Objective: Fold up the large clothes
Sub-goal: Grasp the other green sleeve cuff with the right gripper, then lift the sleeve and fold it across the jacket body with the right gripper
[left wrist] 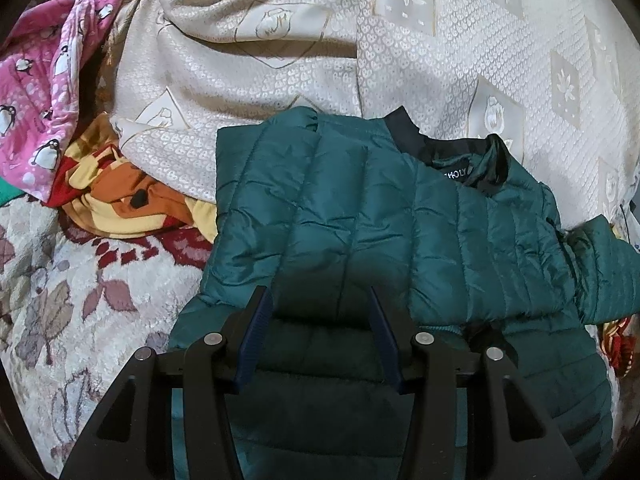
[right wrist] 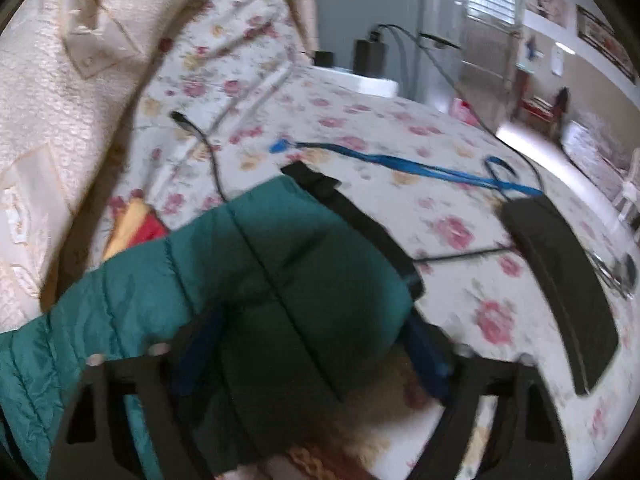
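A green quilted jacket (left wrist: pixel 380 216) lies spread on the bed, its black collar (left wrist: pixel 440 148) at the far side. My left gripper (left wrist: pixel 318 294) sits low over the jacket's near part, and its blue pads (left wrist: pixel 256 340) clasp a puffy band of the jacket between them. In the blurred right wrist view, one jacket sleeve (right wrist: pixel 248 264) with a black cuff (right wrist: pixel 352 216) runs across. My right gripper (right wrist: pixel 312 320) stands wide around the sleeve's end, and its blue pad (right wrist: pixel 428 356) does not clearly press on the cloth.
A cream patterned blanket (left wrist: pixel 280 40) is heaped behind the jacket. Pink penguin-print cloth (left wrist: pixel 36 80) and an orange-yellow cloth (left wrist: pixel 120 196) lie at the left. On the floral bedspread (right wrist: pixel 440 128) lie a blue strap (right wrist: pixel 400 166), a black cable (right wrist: pixel 208 152) and a long black flat object (right wrist: pixel 560 280).
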`<state>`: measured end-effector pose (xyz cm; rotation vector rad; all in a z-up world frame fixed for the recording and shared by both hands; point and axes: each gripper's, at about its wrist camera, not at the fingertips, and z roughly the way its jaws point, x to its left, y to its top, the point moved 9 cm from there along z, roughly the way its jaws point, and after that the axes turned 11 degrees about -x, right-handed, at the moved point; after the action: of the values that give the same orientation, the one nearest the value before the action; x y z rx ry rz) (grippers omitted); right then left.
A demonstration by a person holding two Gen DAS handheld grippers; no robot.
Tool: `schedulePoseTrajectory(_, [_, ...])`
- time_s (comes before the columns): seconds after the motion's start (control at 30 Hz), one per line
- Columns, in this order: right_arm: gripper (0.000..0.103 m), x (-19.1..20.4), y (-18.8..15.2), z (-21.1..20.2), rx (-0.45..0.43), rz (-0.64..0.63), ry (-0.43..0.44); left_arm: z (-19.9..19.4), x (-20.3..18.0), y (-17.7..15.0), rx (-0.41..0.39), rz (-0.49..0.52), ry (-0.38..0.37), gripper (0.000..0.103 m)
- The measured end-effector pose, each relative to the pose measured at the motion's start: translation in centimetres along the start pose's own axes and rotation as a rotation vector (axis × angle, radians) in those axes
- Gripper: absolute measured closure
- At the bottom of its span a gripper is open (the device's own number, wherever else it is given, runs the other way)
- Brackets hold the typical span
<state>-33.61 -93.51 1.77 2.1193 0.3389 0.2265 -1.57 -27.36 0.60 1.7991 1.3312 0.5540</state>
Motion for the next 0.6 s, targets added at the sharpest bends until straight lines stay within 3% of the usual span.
schedulePoseTrajectory(0.07, [0.074,0.1,0.2,0.1,-0.004,-0.031,0.016,0.0,0.0,0.0,0.000,0.000,0.000,0.072])
schedulePoseTrajectory(0.13, [0.086,0.4,0.4,-0.5,0.004,-0.018,0.078,-0.1,0.0,0.0,-0.002,-0.001,-0.001,0.072])
schedulePoseTrajectory(0.43, [0.090,5.7,1.4,-9.4,-0.092,-0.004,0.394,-1.0,0.5,0.6,-0.023,-0.007,0.007,0.072])
schedulePoseTrajectory(0.6, [0.091,12.4,0.6,-15.0,-0.101,-0.078,0.577,-1.4,0.9,0.9,-0.032,0.000,0.020,0.072])
